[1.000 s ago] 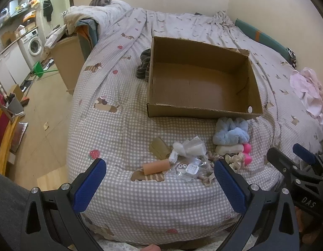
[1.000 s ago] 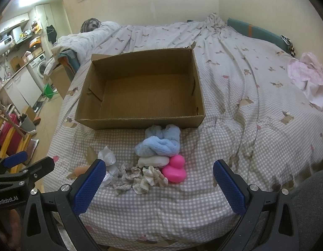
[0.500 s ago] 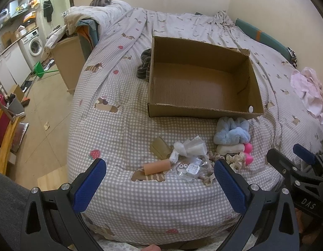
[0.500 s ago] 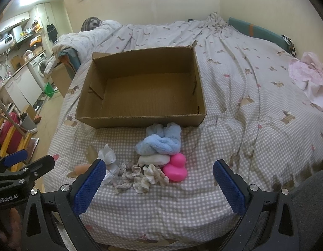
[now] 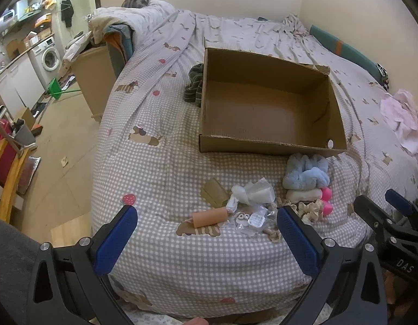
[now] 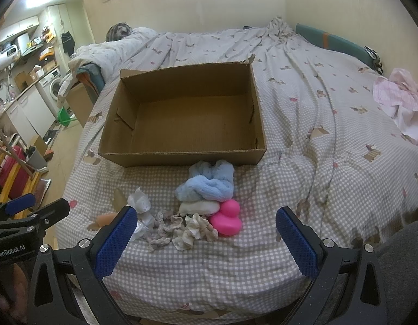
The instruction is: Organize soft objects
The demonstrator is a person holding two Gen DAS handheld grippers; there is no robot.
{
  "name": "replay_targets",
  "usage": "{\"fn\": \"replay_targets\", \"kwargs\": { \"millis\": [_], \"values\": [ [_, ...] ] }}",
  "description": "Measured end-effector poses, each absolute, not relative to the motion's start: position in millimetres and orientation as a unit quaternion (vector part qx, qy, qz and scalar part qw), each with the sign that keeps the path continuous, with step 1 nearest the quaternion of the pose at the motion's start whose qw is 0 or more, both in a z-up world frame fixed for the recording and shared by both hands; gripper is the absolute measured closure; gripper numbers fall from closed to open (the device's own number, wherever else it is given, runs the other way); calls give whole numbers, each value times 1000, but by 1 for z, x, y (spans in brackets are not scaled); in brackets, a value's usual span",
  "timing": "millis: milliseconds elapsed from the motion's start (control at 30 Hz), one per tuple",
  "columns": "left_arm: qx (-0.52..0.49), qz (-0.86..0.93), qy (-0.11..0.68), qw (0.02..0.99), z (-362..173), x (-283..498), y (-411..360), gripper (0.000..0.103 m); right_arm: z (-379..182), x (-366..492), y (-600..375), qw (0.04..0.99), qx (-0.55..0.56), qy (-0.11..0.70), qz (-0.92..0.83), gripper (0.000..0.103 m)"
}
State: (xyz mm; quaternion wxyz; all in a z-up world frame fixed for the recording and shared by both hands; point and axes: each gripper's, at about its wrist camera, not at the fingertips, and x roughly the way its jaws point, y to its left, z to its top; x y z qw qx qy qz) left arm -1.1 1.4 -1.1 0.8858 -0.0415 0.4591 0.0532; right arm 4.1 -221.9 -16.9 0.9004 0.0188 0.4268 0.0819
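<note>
Blue fluffy cloth (image 6: 206, 187) by empty cardboard box (image 6: 181, 159), pink duck (image 6: 227, 218)

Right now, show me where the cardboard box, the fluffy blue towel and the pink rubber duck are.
cardboard box (image 6: 181, 157): right wrist view, on its near outer wall.
fluffy blue towel (image 6: 206, 188): right wrist view, middle of the bundle.
pink rubber duck (image 6: 228, 223): right wrist view, on its body.

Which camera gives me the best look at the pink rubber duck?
The right wrist view: the pink rubber duck shows whole, beside the white rolled cloth. In the left wrist view only slivers of it peek out behind the pile.
</note>
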Motion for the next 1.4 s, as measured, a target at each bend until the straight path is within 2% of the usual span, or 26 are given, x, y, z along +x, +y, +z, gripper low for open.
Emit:
{"fn": "replay_targets", "kwargs": {
  "millis": [733,933,1133,1267,1400],
  "values": [
    [-43,42,465,883,3,1,-2,0,-15,3,-222,901,21,426,83,0],
    [-55,32,477,877,18,18,-1,0,4,18,-227,893,34,437,100,0],
    [-39,39,494,868,32,45,-2,0,13,59,-237,864,69,486,113,0],
    [-31,36,501,864,33,68,5,0,2,88,-233,848,15,518,108,0],
    [-24,59,508,859,20,89,22,0,-13,112,-243,827,55,547,121,0]
  ]
}}
